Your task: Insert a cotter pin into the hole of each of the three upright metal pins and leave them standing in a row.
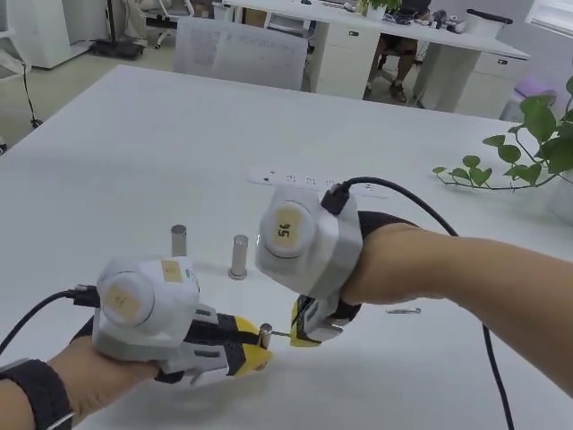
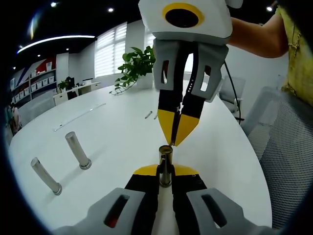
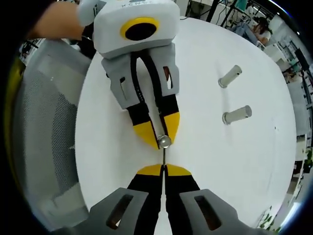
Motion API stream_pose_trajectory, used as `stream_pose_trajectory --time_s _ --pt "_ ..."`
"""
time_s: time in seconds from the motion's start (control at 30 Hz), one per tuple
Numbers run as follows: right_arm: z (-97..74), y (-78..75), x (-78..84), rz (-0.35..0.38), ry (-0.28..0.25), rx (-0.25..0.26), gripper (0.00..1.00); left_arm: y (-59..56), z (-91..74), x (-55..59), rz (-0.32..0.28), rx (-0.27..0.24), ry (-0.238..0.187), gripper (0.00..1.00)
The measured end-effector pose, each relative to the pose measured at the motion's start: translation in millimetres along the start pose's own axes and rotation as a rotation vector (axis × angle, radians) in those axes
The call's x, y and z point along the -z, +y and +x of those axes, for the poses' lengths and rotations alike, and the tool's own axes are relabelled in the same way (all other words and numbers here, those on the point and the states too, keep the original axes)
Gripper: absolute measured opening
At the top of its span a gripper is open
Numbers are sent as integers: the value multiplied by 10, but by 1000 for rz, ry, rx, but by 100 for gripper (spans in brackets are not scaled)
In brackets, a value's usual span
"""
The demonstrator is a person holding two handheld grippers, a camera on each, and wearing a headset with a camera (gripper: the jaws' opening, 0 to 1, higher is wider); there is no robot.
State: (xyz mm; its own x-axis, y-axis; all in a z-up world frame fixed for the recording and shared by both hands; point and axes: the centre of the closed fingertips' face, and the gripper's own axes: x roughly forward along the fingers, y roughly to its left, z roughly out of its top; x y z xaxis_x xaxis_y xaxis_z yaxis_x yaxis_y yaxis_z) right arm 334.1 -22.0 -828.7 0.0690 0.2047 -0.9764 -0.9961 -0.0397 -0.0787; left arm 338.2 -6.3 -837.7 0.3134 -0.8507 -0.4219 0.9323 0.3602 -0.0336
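Note:
My left gripper (image 1: 253,347) is shut on a short metal pin (image 1: 265,335), held just above the table near its front edge; the pin (image 2: 165,164) stands between the yellow-tipped jaws. My right gripper (image 1: 305,332) faces it from the right, shut on a thin cotter pin (image 3: 164,155) whose tip meets the top of the held pin (image 3: 164,141). Whether the tip is inside the hole cannot be told. Two more metal pins (image 1: 179,240) (image 1: 239,257) stand upright behind, side by side. A spare cotter pin (image 1: 405,311) lies to the right.
A white power strip (image 1: 295,178) lies flat further back on the white table (image 1: 134,143). A potted plant (image 1: 533,143) trails over the far right edge. A chair and desks stand beyond the table.

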Motion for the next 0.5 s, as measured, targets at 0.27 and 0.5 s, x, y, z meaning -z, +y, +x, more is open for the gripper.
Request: stream_pose_trajectory --time_s 0.27,0.5 --pt "-2 8 31 -27 4 -16 0 3 1 1 -6 0 3 7" --pt "-3 15 31 -9 -1 -19 0 6 4 0 -5 -1 5 7"
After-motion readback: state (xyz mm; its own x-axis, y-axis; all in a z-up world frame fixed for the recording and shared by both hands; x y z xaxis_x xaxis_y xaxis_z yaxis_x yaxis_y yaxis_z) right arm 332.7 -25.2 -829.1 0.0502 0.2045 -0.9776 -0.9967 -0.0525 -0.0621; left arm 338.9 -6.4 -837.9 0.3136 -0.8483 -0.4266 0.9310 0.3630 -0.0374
